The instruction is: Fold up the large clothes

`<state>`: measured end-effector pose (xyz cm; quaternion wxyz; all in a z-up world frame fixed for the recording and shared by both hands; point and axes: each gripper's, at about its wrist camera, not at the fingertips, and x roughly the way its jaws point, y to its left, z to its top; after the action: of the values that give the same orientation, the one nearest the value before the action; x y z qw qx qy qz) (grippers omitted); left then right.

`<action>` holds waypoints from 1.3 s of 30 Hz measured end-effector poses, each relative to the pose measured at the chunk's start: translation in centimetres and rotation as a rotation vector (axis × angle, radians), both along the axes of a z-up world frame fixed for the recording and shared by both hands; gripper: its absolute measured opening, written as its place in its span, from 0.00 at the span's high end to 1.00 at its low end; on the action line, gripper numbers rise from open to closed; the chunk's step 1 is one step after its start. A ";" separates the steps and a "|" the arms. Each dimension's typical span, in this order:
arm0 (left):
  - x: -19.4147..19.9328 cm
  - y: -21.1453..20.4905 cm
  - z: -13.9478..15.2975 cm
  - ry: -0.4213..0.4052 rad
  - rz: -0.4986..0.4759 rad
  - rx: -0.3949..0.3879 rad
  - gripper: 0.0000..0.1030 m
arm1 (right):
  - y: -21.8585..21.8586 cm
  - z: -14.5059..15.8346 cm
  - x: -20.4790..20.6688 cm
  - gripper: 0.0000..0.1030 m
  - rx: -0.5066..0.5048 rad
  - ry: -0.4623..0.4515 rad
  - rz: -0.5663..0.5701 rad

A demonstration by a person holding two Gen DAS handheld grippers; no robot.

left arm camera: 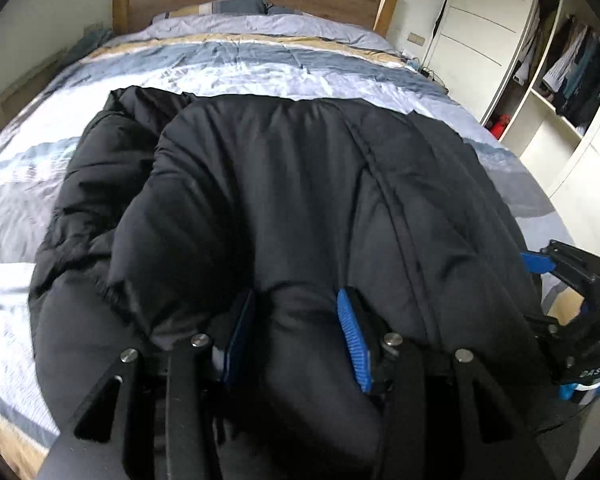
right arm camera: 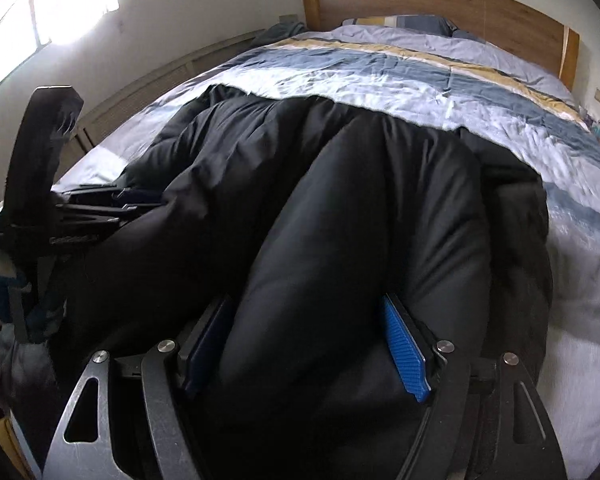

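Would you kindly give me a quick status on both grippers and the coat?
Left gripper clamped on black coat. Right gripper clamped on a thick fold of it. Coat bunched on the bed. Nothing in the way.

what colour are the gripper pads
Blue, ribbed; clearest on the right gripper's pad in the right wrist view.

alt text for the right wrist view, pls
The right gripper clamps a thick fold of a black padded jacket between its blue pads, over a bed with a blue, white and tan striped cover. The left gripper grips the same jacket at the left edge; a wooden headboard stands behind.
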<state>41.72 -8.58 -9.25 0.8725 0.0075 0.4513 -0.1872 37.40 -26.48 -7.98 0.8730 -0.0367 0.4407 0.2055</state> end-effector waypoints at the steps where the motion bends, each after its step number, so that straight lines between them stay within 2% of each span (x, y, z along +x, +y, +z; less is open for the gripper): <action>1: -0.4 -0.1 -0.2 -0.010 0.004 0.018 0.59 | 0.0 -0.1 -0.4 0.28 -0.008 0.000 0.000; 5: -0.3 -0.6 -1.0 -0.021 0.019 0.054 0.58 | 0.2 -1.0 0.3 0.26 -0.010 0.008 -0.020; 12: 1.4 -0.7 -2.6 0.019 0.035 0.046 0.58 | 0.4 -2.9 1.7 0.25 0.001 0.027 -0.056; 18: 0.0 0.4 -0.7 0.010 0.047 0.031 0.57 | 0.4 -1.7 0.4 0.25 -0.011 0.039 -0.078; 22: -1.5 1.5 0.7 0.002 0.062 0.046 0.52 | -0.1 -0.7 -0.4 0.25 -0.001 0.043 -0.094; 29: -2.4 2.2 3.3 -0.030 0.062 0.055 0.52 | -0.1 2.5 -1.3 0.25 -0.002 -0.009 -0.090; 36: -1.7 1.7 6.5 -0.079 0.071 -0.029 0.52 | 0.0 4.9 -0.7 0.24 0.013 -0.065 -0.075; 39: -1.0 0.6 6.9 -0.086 0.062 -0.048 0.52 | 0.3 5.3 0.5 0.24 0.017 -0.077 -0.082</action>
<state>40.73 -7.97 -2.38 0.8963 -0.0193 0.4090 -0.1701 37.94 -26.19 -2.70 0.8974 -0.0191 0.4060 0.1716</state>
